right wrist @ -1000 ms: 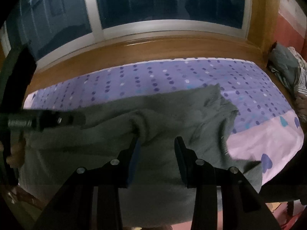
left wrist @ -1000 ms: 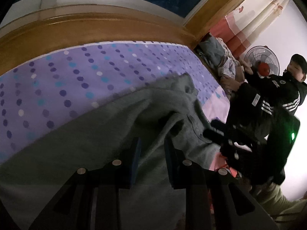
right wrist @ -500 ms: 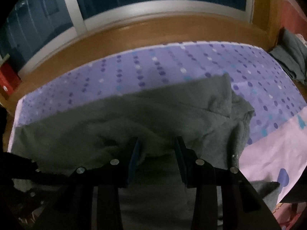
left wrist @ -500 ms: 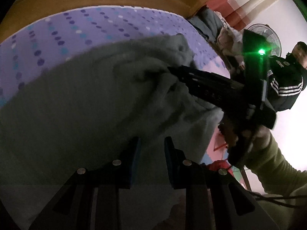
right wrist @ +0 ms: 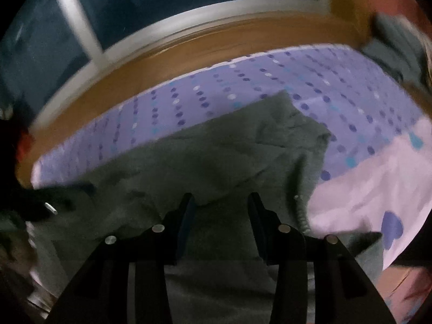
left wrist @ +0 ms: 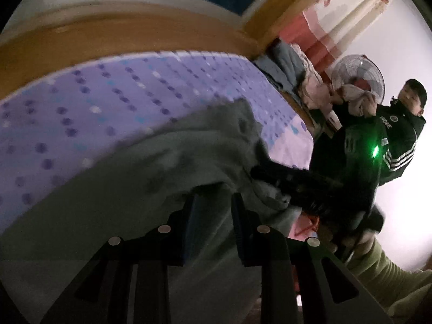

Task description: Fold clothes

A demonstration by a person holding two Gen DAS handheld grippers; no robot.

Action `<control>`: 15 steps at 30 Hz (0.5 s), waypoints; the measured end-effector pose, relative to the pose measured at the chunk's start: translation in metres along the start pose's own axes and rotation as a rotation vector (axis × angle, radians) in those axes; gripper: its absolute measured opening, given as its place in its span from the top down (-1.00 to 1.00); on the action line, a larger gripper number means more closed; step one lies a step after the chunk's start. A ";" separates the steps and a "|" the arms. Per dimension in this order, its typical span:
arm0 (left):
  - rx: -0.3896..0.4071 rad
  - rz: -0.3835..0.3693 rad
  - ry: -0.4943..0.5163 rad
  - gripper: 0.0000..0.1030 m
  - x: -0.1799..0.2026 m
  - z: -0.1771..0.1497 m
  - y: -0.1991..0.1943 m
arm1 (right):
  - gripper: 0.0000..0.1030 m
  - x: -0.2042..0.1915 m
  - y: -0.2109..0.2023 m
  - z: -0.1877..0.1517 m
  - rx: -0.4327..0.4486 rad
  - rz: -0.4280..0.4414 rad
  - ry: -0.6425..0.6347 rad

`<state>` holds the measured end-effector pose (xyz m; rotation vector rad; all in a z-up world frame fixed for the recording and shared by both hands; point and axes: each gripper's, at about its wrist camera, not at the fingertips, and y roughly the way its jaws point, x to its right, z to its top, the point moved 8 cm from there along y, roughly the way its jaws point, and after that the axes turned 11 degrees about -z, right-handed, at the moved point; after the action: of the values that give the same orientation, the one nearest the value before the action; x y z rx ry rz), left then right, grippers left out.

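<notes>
Garment (right wrist: 229, 145), grey and rumpled, lies on the dotted bedsheet (right wrist: 310, 81) below the window (right wrist: 135, 8). Left tool (left wrist: 213, 202) and right tool (right wrist: 221, 202) hover spread just over the garment's near edge, pinching nothing.

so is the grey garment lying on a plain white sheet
No, the grey garment lies on a purple sheet printed with dots.
</notes>
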<state>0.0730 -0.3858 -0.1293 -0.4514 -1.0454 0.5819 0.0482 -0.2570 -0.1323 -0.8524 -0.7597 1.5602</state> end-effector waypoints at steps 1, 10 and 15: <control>-0.022 -0.003 0.003 0.53 0.000 -0.004 0.009 | 0.21 0.008 0.001 0.004 -0.008 0.013 0.042; -0.114 0.011 -0.013 0.53 0.000 -0.042 0.035 | 0.20 0.036 0.038 0.025 -0.095 0.134 0.228; -0.115 0.016 -0.022 0.53 0.001 -0.044 0.034 | 0.20 0.027 0.048 0.037 -0.076 0.167 0.228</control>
<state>0.1045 -0.3624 -0.1686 -0.5555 -1.1008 0.5438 -0.0109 -0.2378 -0.1562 -1.1529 -0.5976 1.5541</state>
